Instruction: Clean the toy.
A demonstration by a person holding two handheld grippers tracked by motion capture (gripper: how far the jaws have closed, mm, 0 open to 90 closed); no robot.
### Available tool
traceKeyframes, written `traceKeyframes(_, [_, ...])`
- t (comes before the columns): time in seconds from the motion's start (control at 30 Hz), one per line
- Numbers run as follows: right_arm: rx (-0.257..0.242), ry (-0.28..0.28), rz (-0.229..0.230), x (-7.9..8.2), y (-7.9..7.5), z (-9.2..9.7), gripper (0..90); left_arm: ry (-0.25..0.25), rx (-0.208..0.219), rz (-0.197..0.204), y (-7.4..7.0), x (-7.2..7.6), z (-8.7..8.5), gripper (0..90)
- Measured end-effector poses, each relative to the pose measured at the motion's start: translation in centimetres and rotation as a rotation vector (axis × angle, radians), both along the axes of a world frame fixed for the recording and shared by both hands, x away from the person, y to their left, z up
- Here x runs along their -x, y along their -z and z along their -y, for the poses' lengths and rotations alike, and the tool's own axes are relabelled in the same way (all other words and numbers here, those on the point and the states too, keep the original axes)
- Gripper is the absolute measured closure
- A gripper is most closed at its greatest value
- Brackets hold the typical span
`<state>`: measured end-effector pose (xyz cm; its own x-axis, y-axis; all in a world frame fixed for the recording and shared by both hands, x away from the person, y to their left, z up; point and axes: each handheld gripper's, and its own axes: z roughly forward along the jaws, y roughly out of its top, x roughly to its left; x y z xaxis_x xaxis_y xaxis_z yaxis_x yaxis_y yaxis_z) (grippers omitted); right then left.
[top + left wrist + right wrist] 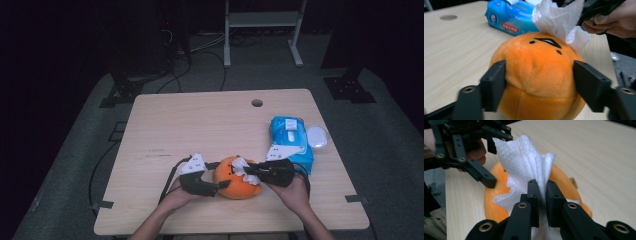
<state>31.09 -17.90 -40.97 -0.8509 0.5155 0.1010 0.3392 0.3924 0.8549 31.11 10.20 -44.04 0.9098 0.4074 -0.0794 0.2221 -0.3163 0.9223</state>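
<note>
On the near middle of the wooden table, the orange plush toy sits clamped by the left gripper. The right gripper pinches a white tissue against its top. Wipe gently, keeping the toy steady.

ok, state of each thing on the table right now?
Round orange plush toy: on the table, clamped at its sides by the left hand-held gripper.
White tissue: crumpled, pinched in the right hand-held gripper, touching the plush.
Blue wipes pack: flat on the table, lid open.
</note>
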Motion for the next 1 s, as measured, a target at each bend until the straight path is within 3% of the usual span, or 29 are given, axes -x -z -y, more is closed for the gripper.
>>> traceKeyframes(0.07, [-0.002, -0.004, 0.017, 0.3, -0.4, -0.2, 82.0, 0.001, 0.004, 0.010, -0.2, 0.1, 0.1, 33.5])
traceKeyframes(0.1, [-0.058, -0.046, 0.025, 0.8, -1.2, -1.0, 82.0, 0.013, 0.007, 0.037, -0.4, 0.4, 0.7, 34.1])
traceKeyframes(0.2, [-0.041, -0.073, 0.043, 1.3, -1.5, -2.0, 82.0, 0.027, -0.002, 0.063, -0.5, 0.7, 1.2, 34.1])
traceKeyframes(0.23, [0.001, -0.086, 0.061, 1.4, -1.4, -2.7, 82.1, 0.027, -0.011, 0.067, -0.5, 0.8, 1.2, 33.0])
traceKeyframes(0.3, [-0.015, -0.084, 0.038, 1.1, -1.0, -2.5, 82.2, 0.011, -0.004, 0.044, -0.3, 0.5, 0.9, 27.4])
traceKeyframes(0.4, [0.003, -0.066, 0.035, 0.9, -0.8, -2.0, 82.3, -0.021, 0.006, 0.011, -0.1, 0.1, 0.7, 12.8])
traceKeyframes(0.43, [-0.001, -0.057, 0.029, 0.8, -0.6, -1.7, 82.3, -0.027, 0.018, -0.019, 0.1, -0.2, 0.6, 12.8])
traceKeyframes(0.47, [-0.016, -0.042, 0.013, 0.6, -0.6, -1.2, 82.3, -0.024, 0.026, -0.026, 0.2, -0.2, 0.6, 17.8])
traceKeyframes(0.57, [-0.033, -0.041, 0.014, 0.7, -0.9, -1.2, 82.3, -0.011, 0.015, 0.007, 0.1, 0.1, 0.9, 26.6])
traceKeyframes(0.63, [-0.052, -0.069, 0.015, 1.1, -1.2, -1.7, 82.2, 0.004, 0.008, 0.051, -0.3, 0.6, 1.4, 29.0])
traceKeyframes(0.67, [-0.052, -0.069, 0.015, 1.1, -1.2, -1.7, 82.2, 0.004, 0.008, 0.051, -0.3, 0.6, 1.4, 29.2])
traceKeyframes(0.7, [-0.035, -0.100, 0.033, 1.7, -1.5, -2.7, 82.2, 0.017, -0.010, 0.079, -0.4, 1.0, 1.7, 29.9])
traceKeyframes(0.8, [-0.011, -0.107, 0.048, 1.8, -1.6, -3.0, 82.3, 0.022, -0.012, 0.082, -0.4, 1.0, 1.6, 31.4])
traceKeyframes(0.87, [-0.026, -0.076, 0.035, 1.1, -1.5, -2.3, 82.3, 0.028, -0.020, 0.084, -0.3, 1.1, 1.5, 31.5])
traceKeyframes(1.0, [-0.009, -0.014, 0.036, 0.5, -1.3, -0.8, 82.3, 0.030, -0.016, 0.083, -0.2, 1.1, 1.4, 31.3])
